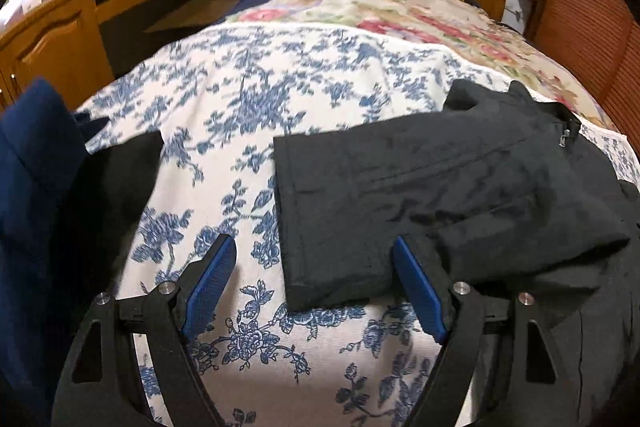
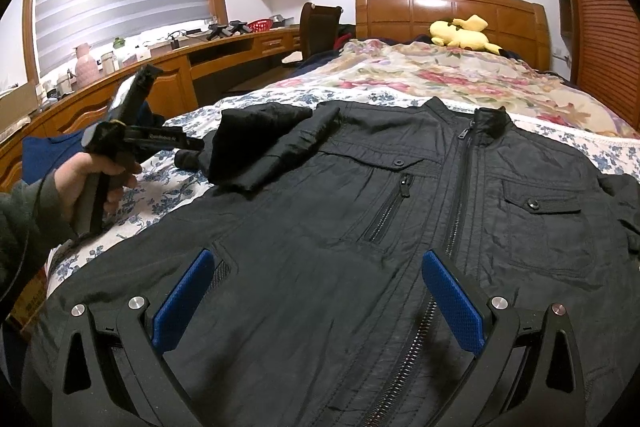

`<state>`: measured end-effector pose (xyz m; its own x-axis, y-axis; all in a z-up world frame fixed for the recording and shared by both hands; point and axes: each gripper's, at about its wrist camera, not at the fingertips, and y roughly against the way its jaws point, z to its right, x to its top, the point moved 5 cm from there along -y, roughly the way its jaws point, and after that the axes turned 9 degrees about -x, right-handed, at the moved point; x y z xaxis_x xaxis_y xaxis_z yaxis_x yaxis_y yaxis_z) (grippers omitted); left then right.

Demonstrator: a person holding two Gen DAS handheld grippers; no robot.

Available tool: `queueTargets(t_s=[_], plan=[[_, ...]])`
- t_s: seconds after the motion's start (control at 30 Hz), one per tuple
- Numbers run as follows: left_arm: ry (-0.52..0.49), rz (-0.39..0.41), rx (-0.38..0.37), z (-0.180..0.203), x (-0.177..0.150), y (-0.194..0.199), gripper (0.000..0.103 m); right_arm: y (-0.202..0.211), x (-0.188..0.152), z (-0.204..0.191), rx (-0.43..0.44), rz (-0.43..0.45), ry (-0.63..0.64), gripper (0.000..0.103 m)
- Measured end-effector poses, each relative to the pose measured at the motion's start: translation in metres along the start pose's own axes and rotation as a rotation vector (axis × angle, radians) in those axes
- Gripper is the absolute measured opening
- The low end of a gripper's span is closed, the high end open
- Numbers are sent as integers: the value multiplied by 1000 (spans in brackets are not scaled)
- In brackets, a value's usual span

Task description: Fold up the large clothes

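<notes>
Gripping its handle beside the black zip-front nylon jacket (image 2: 360, 227), left hand (image 2: 94, 183), left gripper (image 1: 312, 283) wide and empty, right gripper (image 2: 316, 291) wide above the jacket, handle lettering unreadable.

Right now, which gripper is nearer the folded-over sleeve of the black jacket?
Left. The left gripper hangs open right at the sleeve cuff's edge, one finger overlapping it. The right gripper hovers open over the jacket lower front, well short of the sleeve.
</notes>
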<state>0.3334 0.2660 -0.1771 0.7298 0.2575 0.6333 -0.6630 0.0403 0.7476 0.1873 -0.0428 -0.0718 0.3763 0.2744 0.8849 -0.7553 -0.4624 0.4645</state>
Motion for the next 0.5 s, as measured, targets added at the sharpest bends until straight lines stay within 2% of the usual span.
queueTargets(t_s=[0.17,0.2,0.27,0.3,0.33,0.37,0.5], plan=[[19,-24,-22,1,-3,-8,81,-1,1,0,1,0,-2,103],[18,-33,-32,3,-4,-10,78,0,1,0,0,0,-2,103],[31,-58,-85,8,-2,-13,31,0,1,0,-1,3,-2,103],[45,-69,-97,10,-1,-13,25,1,1,-1,-3,5,-2,103],[32,-62,-83,16,3,-8,13,2,1,-1,-4,8,-2,103],[2,-46,-59,24,8,-1,6,2,0,-1,-6,10,-2,103],[-96,40,-58,69,35,42,4,6,1,0,-4,12,-6,103]])
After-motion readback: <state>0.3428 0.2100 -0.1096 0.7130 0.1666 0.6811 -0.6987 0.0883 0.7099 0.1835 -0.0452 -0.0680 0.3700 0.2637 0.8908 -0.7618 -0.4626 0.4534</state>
